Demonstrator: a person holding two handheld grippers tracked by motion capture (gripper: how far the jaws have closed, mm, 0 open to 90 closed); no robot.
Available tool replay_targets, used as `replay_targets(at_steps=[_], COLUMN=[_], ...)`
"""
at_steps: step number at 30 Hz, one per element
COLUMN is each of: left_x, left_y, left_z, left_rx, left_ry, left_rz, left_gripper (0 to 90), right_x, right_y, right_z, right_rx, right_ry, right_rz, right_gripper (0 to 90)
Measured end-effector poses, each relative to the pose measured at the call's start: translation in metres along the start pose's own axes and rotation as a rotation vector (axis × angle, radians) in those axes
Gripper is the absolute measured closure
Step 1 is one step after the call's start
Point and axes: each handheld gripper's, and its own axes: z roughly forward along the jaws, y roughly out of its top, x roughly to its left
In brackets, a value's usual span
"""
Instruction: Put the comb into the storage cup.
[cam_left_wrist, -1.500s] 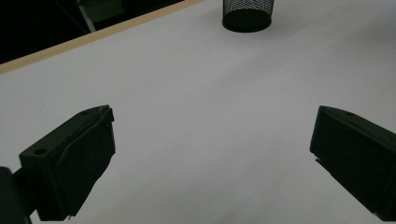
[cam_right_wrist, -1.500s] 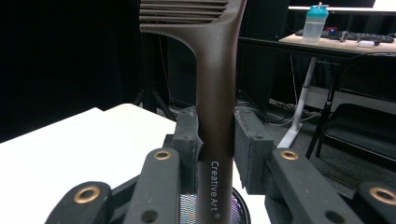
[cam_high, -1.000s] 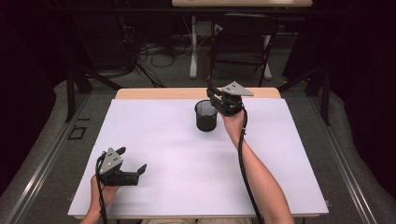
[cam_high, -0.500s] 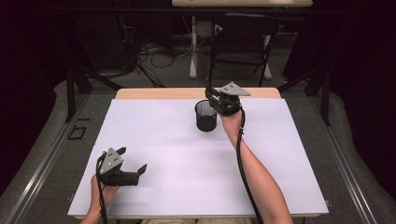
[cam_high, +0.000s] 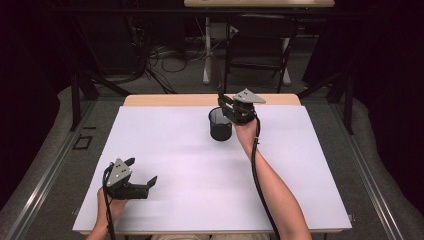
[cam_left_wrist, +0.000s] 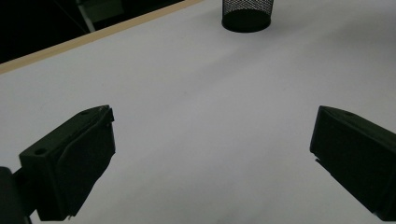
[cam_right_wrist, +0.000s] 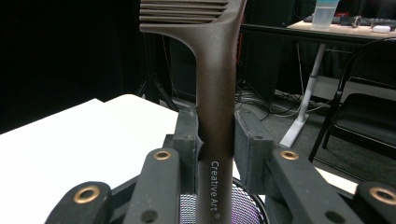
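Jaws of the right gripper (cam_right_wrist: 215, 140) clamp a comb (cam_right_wrist: 214, 93) upright over the mesh cup (cam_high: 220, 124); probably lower straight, then release. Left gripper (cam_high: 141, 175) rests wide apart on the bench (cam_high: 190, 165).

Matt brown plastic comb (cam_right_wrist: 215, 79); black wire-mesh cup (cam_high: 220, 124); matt white table (cam_high: 180, 160).

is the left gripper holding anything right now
No, the left gripper has its jaws spread wide apart over the bare white table, nothing between them.

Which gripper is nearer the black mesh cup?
Right. The right gripper is at the mesh cup's rim, holding a comb; the left gripper sits open, far across the table.
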Motion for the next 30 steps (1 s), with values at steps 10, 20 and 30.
replay_targets(at_steps=[10,20,30], left_x=[0.0,0.0,0.0], left_y=[0.0,0.0,0.0], left_z=[0.0,0.0,-0.001], left_rx=[0.0,0.002,0.0], left_ry=[0.0,-0.002,0.0], left_rz=[0.0,0.002,0.0], left_gripper=[0.3,0.3,0.3], right_x=[0.001,0.0,-0.001], right_y=[-0.003,-0.006,-0.01], right_z=[0.004,0.007,0.01], right_rx=[0.007,0.012,0.027], right_ry=[0.005,0.007,0.004], right_rz=[0.007,0.001,0.006], right_gripper=[72.8,72.8,72.8])
